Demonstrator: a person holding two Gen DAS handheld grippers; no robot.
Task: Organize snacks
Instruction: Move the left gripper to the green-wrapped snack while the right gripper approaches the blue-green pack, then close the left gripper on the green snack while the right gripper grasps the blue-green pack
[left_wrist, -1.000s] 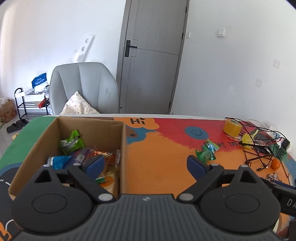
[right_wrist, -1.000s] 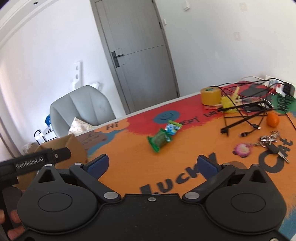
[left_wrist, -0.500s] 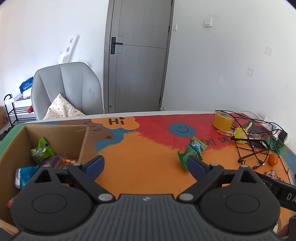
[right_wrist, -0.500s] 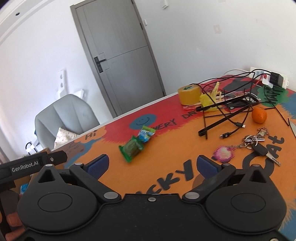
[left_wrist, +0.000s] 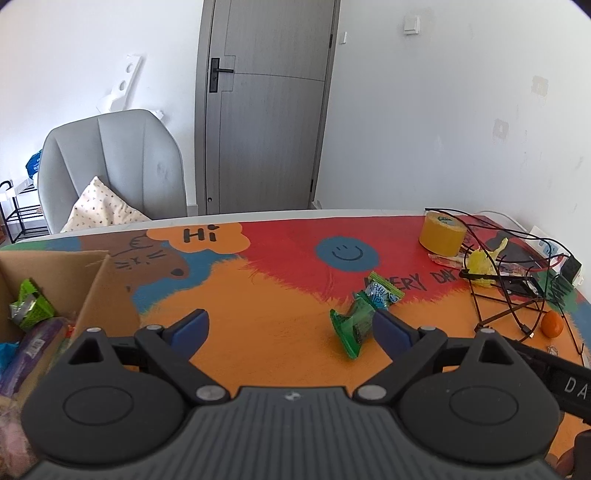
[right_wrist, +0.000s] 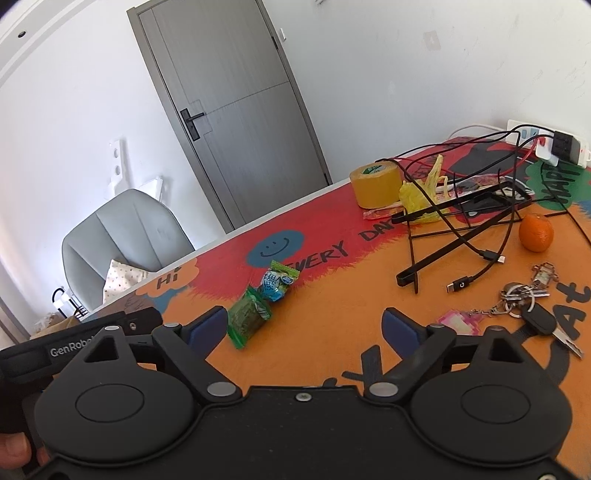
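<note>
Between the spread, empty fingers of the left gripper lies bare mat; the green snack packet sits just inside its right finger, touching a blue packet. Both look light, crinkly and soft, best pinched across the middle. The right gripper hangs open too. The cardboard box waits left; cables and an orange lie well clear.

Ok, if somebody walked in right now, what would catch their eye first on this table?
Probably the loud cartoon table mat, then the two green snack packets lying alone mid-table, ahead of the open left tongs. The cardboard box of snacks sits at the left; the yellow tape roll and orange sit right.
</note>
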